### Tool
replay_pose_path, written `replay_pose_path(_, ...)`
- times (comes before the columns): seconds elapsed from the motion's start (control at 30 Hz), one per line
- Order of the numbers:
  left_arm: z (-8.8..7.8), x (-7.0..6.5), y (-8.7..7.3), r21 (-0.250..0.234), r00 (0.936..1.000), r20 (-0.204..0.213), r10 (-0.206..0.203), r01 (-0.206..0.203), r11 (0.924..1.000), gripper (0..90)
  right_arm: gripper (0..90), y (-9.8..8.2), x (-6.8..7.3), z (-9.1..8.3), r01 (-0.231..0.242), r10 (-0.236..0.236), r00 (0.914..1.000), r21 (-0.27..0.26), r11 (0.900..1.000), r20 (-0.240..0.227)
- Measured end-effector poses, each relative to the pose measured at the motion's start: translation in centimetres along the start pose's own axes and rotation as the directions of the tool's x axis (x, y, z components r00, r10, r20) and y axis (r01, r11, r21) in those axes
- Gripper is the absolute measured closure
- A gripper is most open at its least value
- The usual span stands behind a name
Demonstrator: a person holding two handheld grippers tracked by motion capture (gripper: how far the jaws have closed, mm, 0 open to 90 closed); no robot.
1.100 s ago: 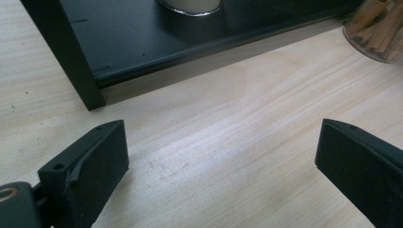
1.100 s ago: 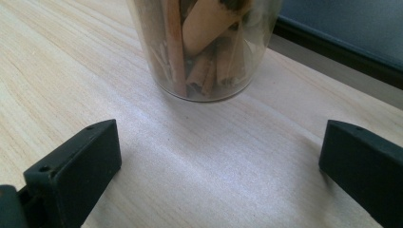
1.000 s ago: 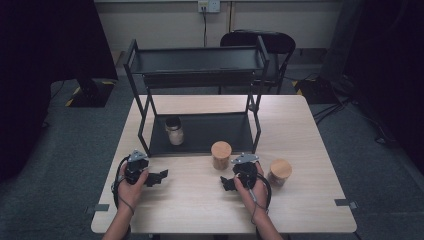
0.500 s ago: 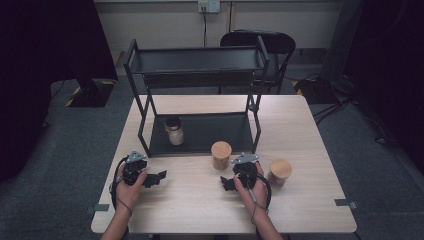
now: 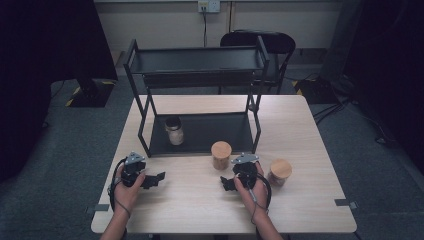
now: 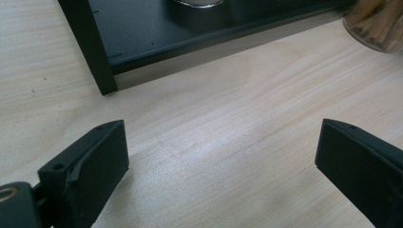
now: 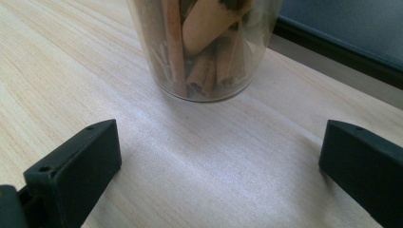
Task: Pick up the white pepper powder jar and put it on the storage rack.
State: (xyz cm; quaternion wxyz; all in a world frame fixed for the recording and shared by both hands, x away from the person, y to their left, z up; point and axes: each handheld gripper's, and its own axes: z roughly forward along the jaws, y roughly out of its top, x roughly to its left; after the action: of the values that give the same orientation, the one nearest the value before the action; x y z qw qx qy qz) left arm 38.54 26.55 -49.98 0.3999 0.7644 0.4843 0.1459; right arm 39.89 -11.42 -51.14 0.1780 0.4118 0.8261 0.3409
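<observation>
A black two-tier shelf [image 5: 200, 75] stands at the back of the wooden table [image 5: 200, 205]. On its lower tray sits a dark-lidded glass jar [image 5: 174, 131]. A wooden-lidded jar of cinnamon sticks [image 5: 221, 155] stands just in front of the shelf, and a second wooden-lidded jar [image 5: 280, 171] stands to its right. My left gripper [image 5: 155, 178] rests at the front left, open and empty [image 6: 221, 137], facing the shelf's corner post [image 6: 95, 52]. Between the two wooden-lidded jars my right gripper [image 5: 229, 181] is open [image 7: 221, 137], the cinnamon jar [image 7: 204, 47] close ahead of its jaws but untouched.
A black chair [image 5: 267, 45] stands behind the table, beyond the shelf. Dark equipment and cables lie on the grey floor at both sides. In the left gripper view the cinnamon jar [image 6: 378, 26] sits at the top right corner. Bare tabletop lies along the front edge.
</observation>
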Motion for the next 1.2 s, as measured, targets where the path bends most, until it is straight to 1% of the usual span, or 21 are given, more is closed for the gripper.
replay_pose_path(0.8, -0.60, 0.17, -0.53, 0.002, 1.0000, -0.005, 0.007, -0.007, 1.0000, 3.5, 0.0, 0.00, 0.00, 0.00, 0.000, 0.000, 1.0000, 0.000, 1.000, 0.000)
replay_pose_path(0.87, -0.67, 0.19, -0.60, 0.000, 1.0000, -0.006, 0.002, -0.002, 1.0000, 3.5, 0.0, 0.00, 0.00, 0.00, 0.000, 0.000, 1.0000, 0.000, 1.000, 0.000)
replay_pose_path(1.2, -0.97, 0.33, -0.75, -0.001, 1.0000, -0.006, 0.001, -0.001, 1.0000, 3.5, 0.0, 0.00, 0.00, 0.00, 0.000, 0.000, 1.0000, 0.000, 1.000, 0.000)
